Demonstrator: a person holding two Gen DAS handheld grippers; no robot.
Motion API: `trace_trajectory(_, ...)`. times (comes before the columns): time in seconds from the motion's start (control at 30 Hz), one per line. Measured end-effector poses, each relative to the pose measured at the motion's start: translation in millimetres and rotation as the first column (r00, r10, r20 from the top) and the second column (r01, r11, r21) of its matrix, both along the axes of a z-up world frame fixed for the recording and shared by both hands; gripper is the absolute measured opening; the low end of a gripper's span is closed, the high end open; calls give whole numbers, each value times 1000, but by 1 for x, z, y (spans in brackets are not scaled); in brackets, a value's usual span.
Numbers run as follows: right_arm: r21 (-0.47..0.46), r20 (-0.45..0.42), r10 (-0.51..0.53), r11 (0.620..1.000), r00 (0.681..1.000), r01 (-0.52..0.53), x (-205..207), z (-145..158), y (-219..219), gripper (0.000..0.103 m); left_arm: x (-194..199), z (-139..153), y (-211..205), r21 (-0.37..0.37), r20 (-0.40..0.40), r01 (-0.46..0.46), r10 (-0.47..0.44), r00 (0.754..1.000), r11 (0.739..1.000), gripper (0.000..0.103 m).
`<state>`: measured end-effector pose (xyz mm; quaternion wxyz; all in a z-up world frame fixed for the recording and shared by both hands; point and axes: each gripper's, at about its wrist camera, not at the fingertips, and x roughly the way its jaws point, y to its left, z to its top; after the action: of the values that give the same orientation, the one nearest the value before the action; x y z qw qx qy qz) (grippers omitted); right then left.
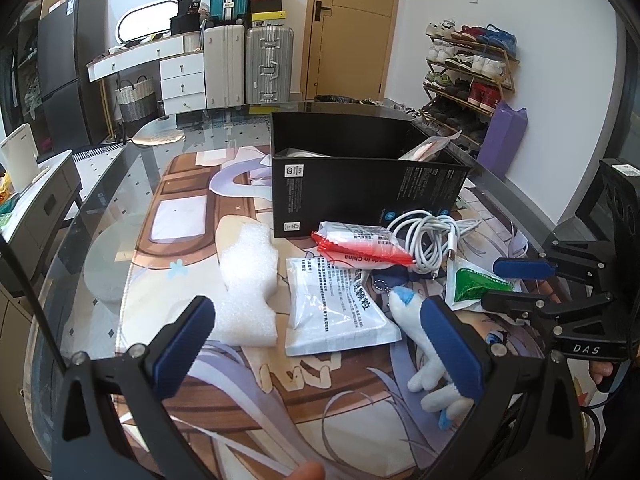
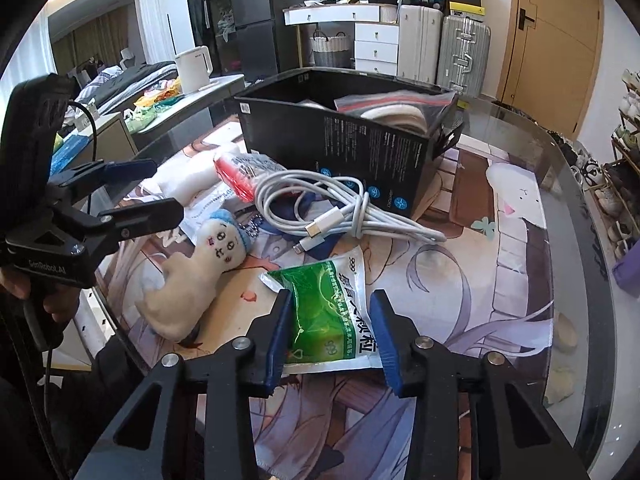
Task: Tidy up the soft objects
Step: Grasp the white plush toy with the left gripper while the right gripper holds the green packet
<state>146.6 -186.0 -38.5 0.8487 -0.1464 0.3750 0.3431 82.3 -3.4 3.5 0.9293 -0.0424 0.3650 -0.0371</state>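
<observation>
My left gripper is spread wide and holds nothing, its blue pads hanging above the printed mat; between them and just ahead I see a white printed pouch lying flat, with a block of white foam touching it on the left-finger side; the plush doll lies against the inside of my right-hand finger, partly hidden by it. My right gripper is partly open, its pads on either side of the near end of the green sachet, which lies flat on the mat; I cannot tell whether the pads touch it. Ahead of that gripper lies a coiled white cable, and beyond it the black box stands open on the glass table with soft items already inside; a red-edged packet rests near the box's front wall, to the left of the cable.
</observation>
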Motion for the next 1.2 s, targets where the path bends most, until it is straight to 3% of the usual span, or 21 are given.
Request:
trace_trajectory(0.23,-18,-22,34,999,999,-34,-4,-5,1,38,-2,-1,-9,6,-7,20,-20,1000,1000,103)
trace_trajectory(0.33,24,-24,30,999,999,-29,-2,-2,-3,38,-3,-2,-12,8,-10,28,-28,1000,1000,103)
trace_trajectory(0.47,67,-15,24,997,1000,-23,1,1,-8,51,-3,-3,-15,7,-13,38,-38,999,999,103)
trace_trajectory(0.63,71,-51,7,997,999,-4,11,-9,-10,53,-2,-2,-21,8,-12,53,-53,999,999,103)
trace_trajectory(0.83,41,-16,17,999,1000,-16,6,-13,-5,53,-4,-1,-31,2,-9,84,-84,996,996,103)
trace_trajectory(0.93,20,2,35,999,999,-35,2,-14,-3,53,-7,-1,-37,8,-8,104,-104,995,995,103)
trace_trajectory(1.1,20,21,79,997,997,-79,-6,-13,-2,38,-13,-1,-45,24,-3,109,-109,994,994,103)
trace_trajectory(1.2,20,25,84,996,996,-85,-8,-11,-5,35,-19,-3,-50,26,4,118,-118,993,993,103)
